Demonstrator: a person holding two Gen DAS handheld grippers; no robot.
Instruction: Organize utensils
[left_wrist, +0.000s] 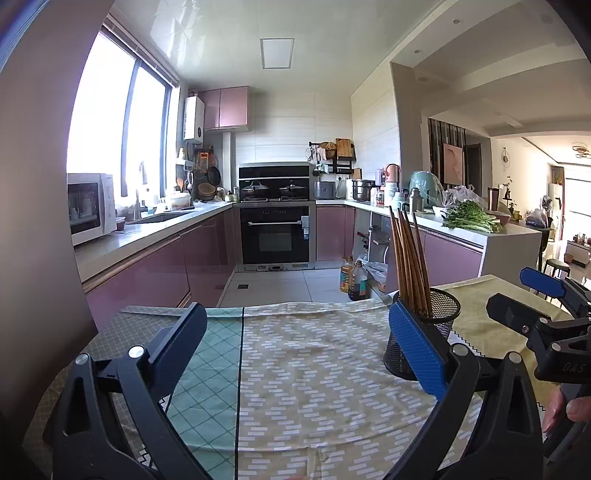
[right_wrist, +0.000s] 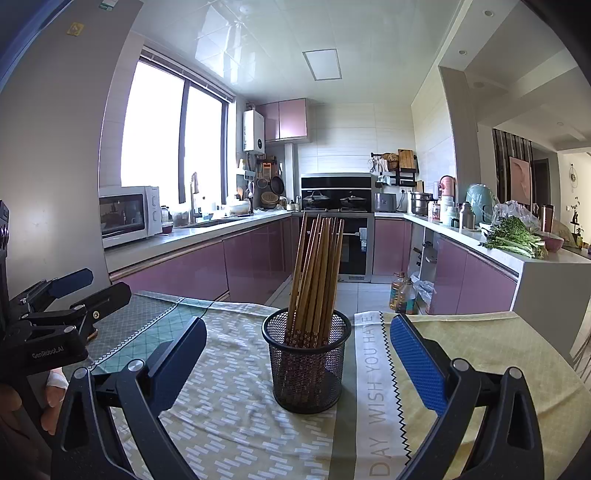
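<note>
Right gripper (right_wrist: 298, 354): jaws spread wide, holding nothing, flanking the mesh holder (right_wrist: 306, 363) without touching; left gripper (left_wrist: 298, 334): jaws likewise spread and empty, holder to its right. Chopsticks (right_wrist: 316, 273) stand bunched in the holder, mid-counter (right_wrist: 236, 417) on patterned cloth. Judged light, stiff and slick; pinch one near its upper end, else the light holder may tip.

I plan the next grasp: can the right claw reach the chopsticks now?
Probably yes: the right claw is open, the chopsticks stand in the cup straight ahead, nothing between.
</note>
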